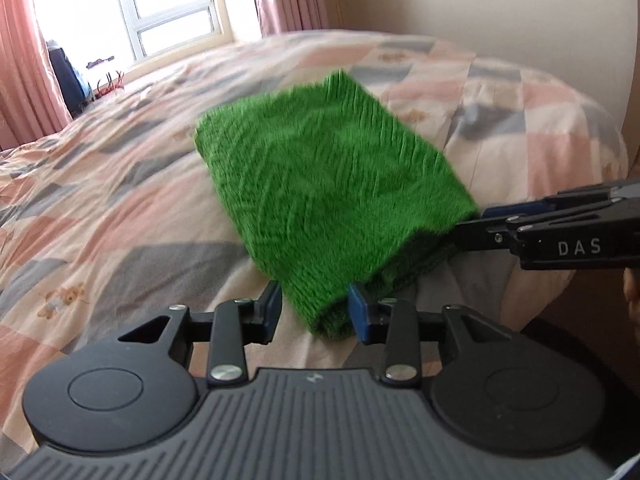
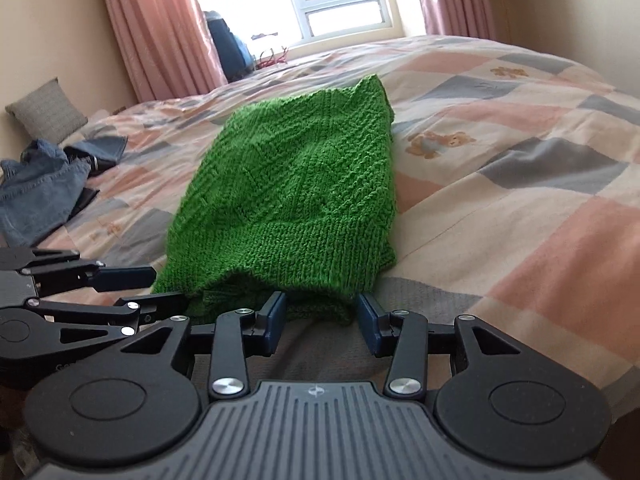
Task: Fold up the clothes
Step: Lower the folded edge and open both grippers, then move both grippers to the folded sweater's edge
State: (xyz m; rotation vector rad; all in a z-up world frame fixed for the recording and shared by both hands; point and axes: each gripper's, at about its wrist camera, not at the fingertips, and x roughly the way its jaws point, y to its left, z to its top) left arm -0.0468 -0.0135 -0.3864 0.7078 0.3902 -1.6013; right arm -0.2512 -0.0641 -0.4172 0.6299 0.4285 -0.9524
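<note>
A green knit garment point(image 1: 320, 184) point(image 2: 288, 192) lies folded into a long rectangle on the patchwork bedspread point(image 1: 120, 184) point(image 2: 520, 200). Its thick near edge faces both grippers. My left gripper point(image 1: 316, 312) has the near left corner bunched between its blue pads, which touch the knit on both sides. From the right wrist view the left gripper point(image 2: 168, 286) comes in from the left with that corner at its tips. My right gripper point(image 2: 322, 314) holds the near edge further right, and the fold fills the gap between its pads. In the left wrist view the right gripper point(image 1: 470, 222) reaches in from the right.
Blue jeans point(image 2: 36, 192) lie crumpled at the bed's left side, below a grey cushion point(image 2: 46, 110) against the wall. Pink curtains point(image 2: 160, 28) frame a bright window point(image 2: 340, 4), with a dark bag point(image 2: 228, 52) on the sill. The bed drops off at the right point(image 1: 580, 280).
</note>
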